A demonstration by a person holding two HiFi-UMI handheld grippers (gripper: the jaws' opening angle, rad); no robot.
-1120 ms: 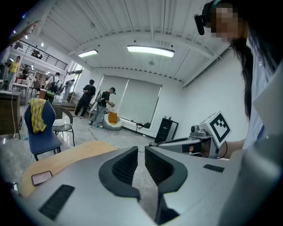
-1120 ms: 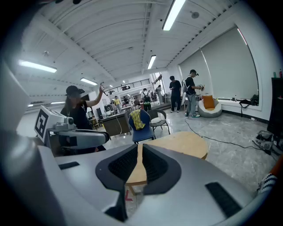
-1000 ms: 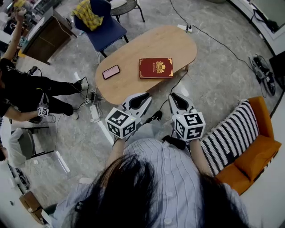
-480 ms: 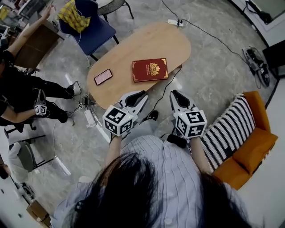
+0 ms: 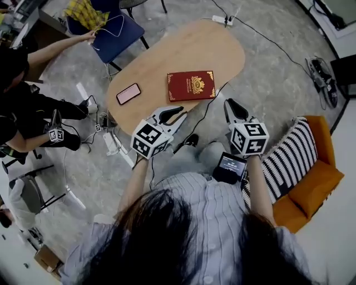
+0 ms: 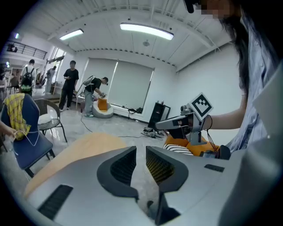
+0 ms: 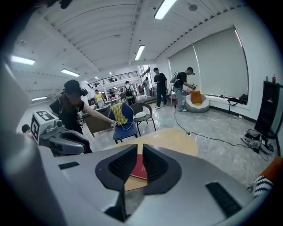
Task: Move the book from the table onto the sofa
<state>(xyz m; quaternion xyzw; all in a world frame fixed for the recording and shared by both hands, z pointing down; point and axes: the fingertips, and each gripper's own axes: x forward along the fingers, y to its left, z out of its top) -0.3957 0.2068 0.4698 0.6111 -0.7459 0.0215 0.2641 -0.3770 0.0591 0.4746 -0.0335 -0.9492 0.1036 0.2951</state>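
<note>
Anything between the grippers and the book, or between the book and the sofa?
Nothing visible. The book lies on the table just beyond the left gripper, whose empty jaws are opening, and the right gripper. The phone lies apart from it. The way to the sofa looks open; a striped cushion takes part of its seat.

Book [image 5: 191, 86] on table [image 5: 167, 55], right of phone [image 5: 128, 93]

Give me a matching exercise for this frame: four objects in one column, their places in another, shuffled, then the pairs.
1 red book
2 phone
3 striped cushion
4 yellow checked cloth

A on the blue chair
B on the orange sofa
C on the table, near its middle
D on the table, toward its left end in the head view

Pairs: 1-C, 2-D, 3-B, 4-A
</note>
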